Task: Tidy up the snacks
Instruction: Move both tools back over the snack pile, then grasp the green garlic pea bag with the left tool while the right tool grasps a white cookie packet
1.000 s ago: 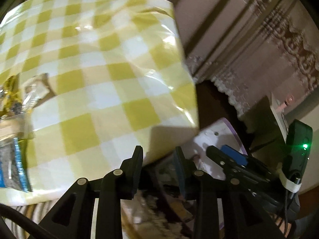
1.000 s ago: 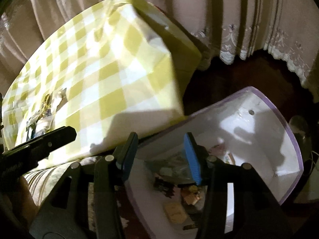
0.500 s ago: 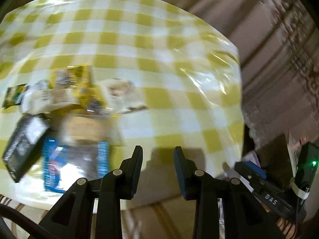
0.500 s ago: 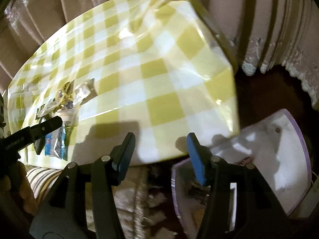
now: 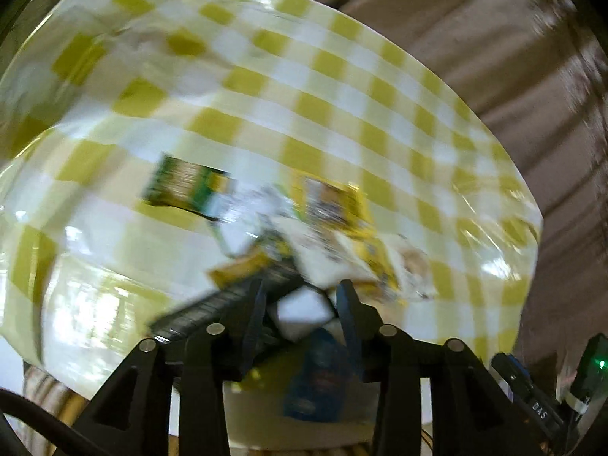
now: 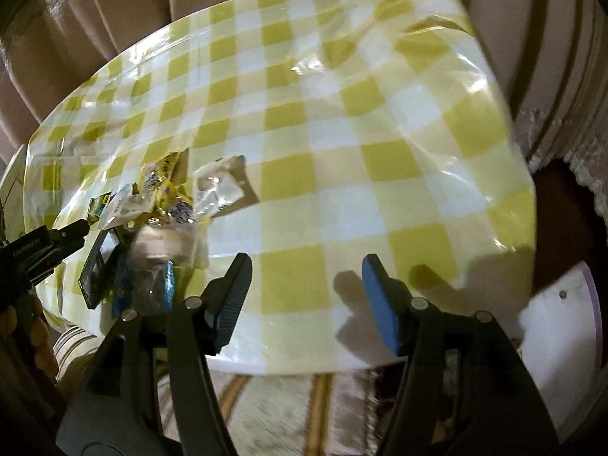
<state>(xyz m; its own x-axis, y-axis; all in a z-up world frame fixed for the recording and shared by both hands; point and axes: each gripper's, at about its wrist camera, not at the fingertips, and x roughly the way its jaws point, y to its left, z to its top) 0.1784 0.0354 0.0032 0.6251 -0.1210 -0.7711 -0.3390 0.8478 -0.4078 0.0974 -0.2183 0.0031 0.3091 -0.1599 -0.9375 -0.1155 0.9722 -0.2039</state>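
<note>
A heap of snack packets [image 5: 304, 235] lies on the yellow-checked tablecloth [image 5: 342, 95]; the left wrist view is blurred. It holds a green packet [image 5: 186, 186], yellow packets [image 5: 334, 205], a black packet [image 5: 228, 300] and a blue packet [image 5: 315, 380]. My left gripper [image 5: 300, 304] is open, its jaws just above the black packet and a white one [image 5: 300, 307]. In the right wrist view the heap [image 6: 152, 209] sits at the table's left. My right gripper [image 6: 304, 296] is open and empty over the table's near edge.
A white bin with a purple rim [image 6: 562, 323] stands on the floor at the table's right, below the cloth's corner. Beige curtains [image 6: 114, 7] hang behind the table. A striped rug [image 6: 285, 410] lies in front.
Both grippers swung left from the bin to the table. The left gripper now sits over the snack heap. The right gripper has left the bin and its jaws have spread wider.
</note>
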